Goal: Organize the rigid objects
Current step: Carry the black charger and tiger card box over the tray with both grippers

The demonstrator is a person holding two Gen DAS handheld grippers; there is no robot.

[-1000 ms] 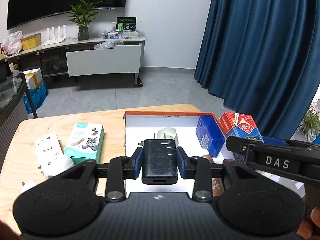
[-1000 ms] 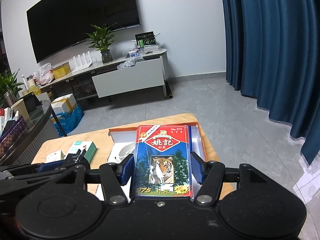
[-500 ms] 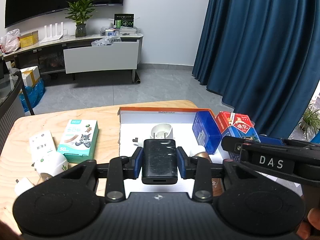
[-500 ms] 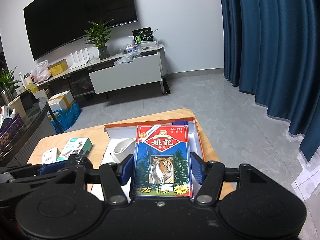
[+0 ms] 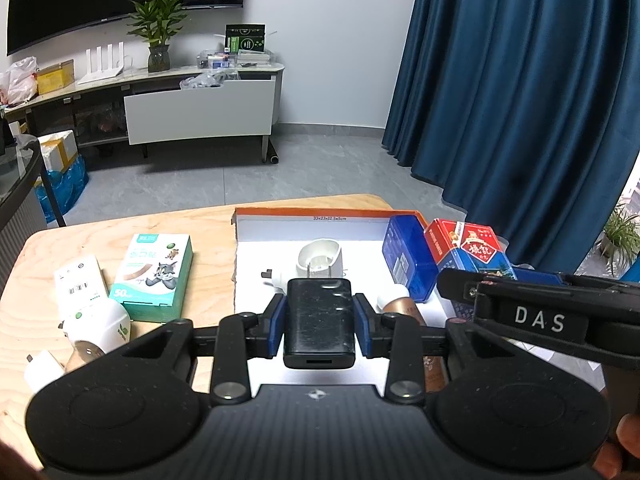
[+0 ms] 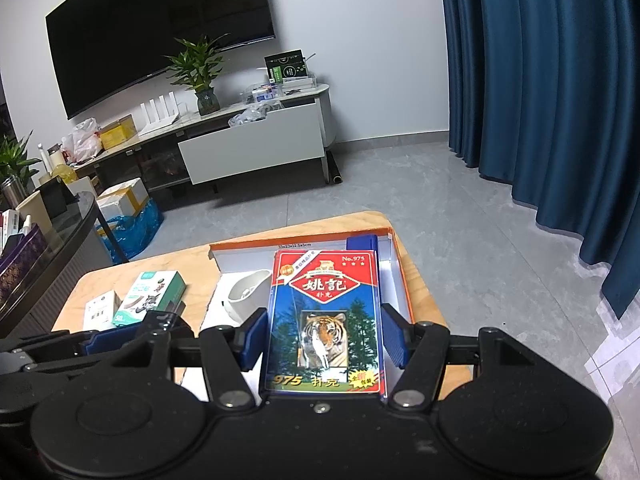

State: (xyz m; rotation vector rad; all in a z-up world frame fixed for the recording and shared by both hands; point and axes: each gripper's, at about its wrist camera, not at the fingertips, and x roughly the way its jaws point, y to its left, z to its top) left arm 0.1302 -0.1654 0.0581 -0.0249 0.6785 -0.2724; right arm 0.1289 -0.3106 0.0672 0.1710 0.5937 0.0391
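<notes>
Left tool [image 5: 319, 322] is clamping a black charger [image 5: 319, 320] narrowly between its blue pads, above the white tray [image 5: 280, 236] on the wooden surface [image 5: 100, 236]. Right tool [image 6: 323, 338] is gripping a playing-card box [image 6: 325, 320] at a wider spread, over the tray's right side.

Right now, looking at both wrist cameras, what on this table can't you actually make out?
- Left wrist view: the copper-capped item is mostly hidden behind the left gripper holding the black charger.
- Right wrist view: the box's floor is largely covered by the playing card pack.
- Both views: the green carton's small print is unreadable.
</notes>
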